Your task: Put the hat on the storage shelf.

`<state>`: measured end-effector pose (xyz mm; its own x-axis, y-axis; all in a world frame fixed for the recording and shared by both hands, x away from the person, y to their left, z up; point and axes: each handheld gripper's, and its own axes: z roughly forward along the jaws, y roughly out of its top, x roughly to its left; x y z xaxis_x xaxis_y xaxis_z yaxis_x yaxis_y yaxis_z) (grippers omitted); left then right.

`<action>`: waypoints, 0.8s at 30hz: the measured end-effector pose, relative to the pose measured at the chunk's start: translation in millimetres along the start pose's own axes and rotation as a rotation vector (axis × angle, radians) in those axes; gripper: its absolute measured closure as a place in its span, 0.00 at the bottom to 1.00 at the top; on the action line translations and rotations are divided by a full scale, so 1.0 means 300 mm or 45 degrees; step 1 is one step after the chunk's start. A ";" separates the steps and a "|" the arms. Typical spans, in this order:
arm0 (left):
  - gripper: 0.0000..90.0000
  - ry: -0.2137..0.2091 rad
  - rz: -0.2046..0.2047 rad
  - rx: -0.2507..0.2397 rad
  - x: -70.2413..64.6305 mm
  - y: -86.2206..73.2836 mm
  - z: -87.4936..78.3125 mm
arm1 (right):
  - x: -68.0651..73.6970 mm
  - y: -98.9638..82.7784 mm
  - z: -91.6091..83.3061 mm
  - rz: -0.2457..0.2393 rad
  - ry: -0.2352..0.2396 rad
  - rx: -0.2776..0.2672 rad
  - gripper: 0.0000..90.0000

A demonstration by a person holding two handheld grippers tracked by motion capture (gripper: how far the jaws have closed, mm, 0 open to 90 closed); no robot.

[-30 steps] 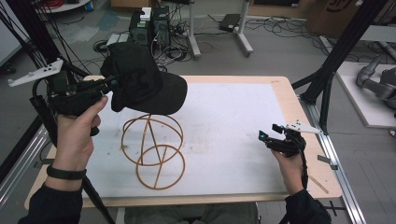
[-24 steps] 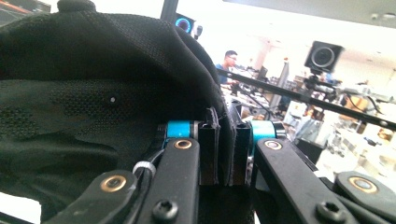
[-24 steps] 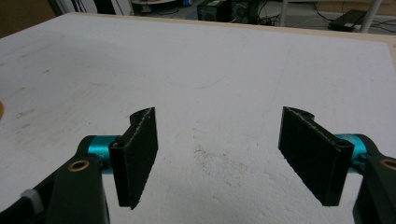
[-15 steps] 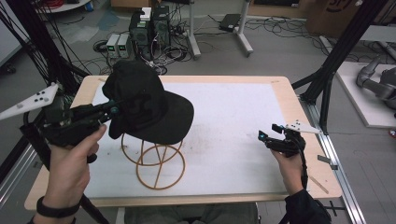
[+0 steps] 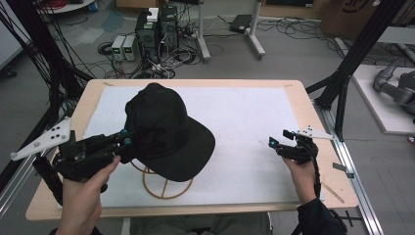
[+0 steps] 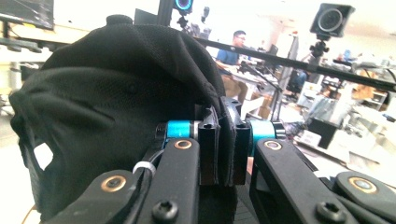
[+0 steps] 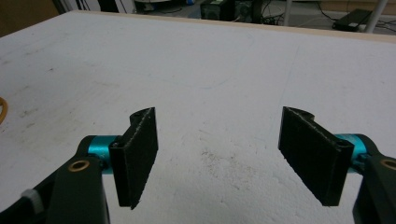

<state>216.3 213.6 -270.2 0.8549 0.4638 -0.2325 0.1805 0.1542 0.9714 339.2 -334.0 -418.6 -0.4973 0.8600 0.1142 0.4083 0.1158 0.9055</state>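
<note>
High view: black baseball cap (image 5: 166, 132) draped over the wire hat stand (image 5: 164, 181), crown toward the far left, brim pointing toward the near right and overhanging the stand's ring base.
Cap position: sits on the stand near the left-centre of the white mat (image 5: 254, 117); cannot tell whether settled fully or partly carried by the grip.
Left gripper view: cap fabric (image 6: 116, 107) pinched between the two black jaws, a fold of the rim running down through the narrow gap.
Left gripper (image 5: 125, 142): clamped on the cap's left rim, held in a hand (image 5: 83, 196) low at the left table edge.
Stand: thin orange-brown wire, ring base flat on the mat, upper loops hidden under the cap.
Right gripper (image 5: 273, 143): resting near the right edge of the mat, well apart from cap and stand.
Right gripper view: jaws spread wide over bare mat (image 7: 210, 84), nothing between them.
Table (image 5: 303, 98): pale wood border around the mat.
Progress: placing largely done by the look of it, cap on the stand.
Left to do: probably release of the rim, withdrawal of the left gripper, perhaps a small straightening of the cap.
</note>
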 end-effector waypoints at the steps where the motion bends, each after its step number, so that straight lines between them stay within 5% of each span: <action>1: 0.95 0.000 0.000 0.000 0.000 0.000 0.000 | 0.000 0.000 0.000 0.000 0.000 0.000 0.31; 11: 0.91 0.100 0.107 0.126 -0.037 -0.083 -0.012 | -0.001 -0.001 -0.002 -0.006 -0.001 0.000 0.31; 14: 0.83 0.112 0.083 0.129 -0.024 -0.108 -0.023 | 0.002 0.000 -0.001 -0.007 0.002 0.001 0.31; 15: 0.76 0.175 0.091 0.115 -0.018 -0.116 -0.032 | 0.002 0.000 0.000 -0.008 0.001 0.002 0.31; 18: 0.52 0.213 0.047 0.084 0.007 -0.120 -0.053 | 0.006 0.001 0.002 -0.013 0.004 0.000 0.31; 24: 0.43 0.249 0.032 0.033 0.059 -0.117 -0.092 | 0.004 0.001 0.005 -0.011 0.003 0.009 0.31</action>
<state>211.6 240.5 -309.9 0.7488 0.6286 -0.2102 0.1747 0.1188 0.9774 339.9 -332.1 -419.0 -0.5029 0.8577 0.1075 0.4092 0.1267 0.9036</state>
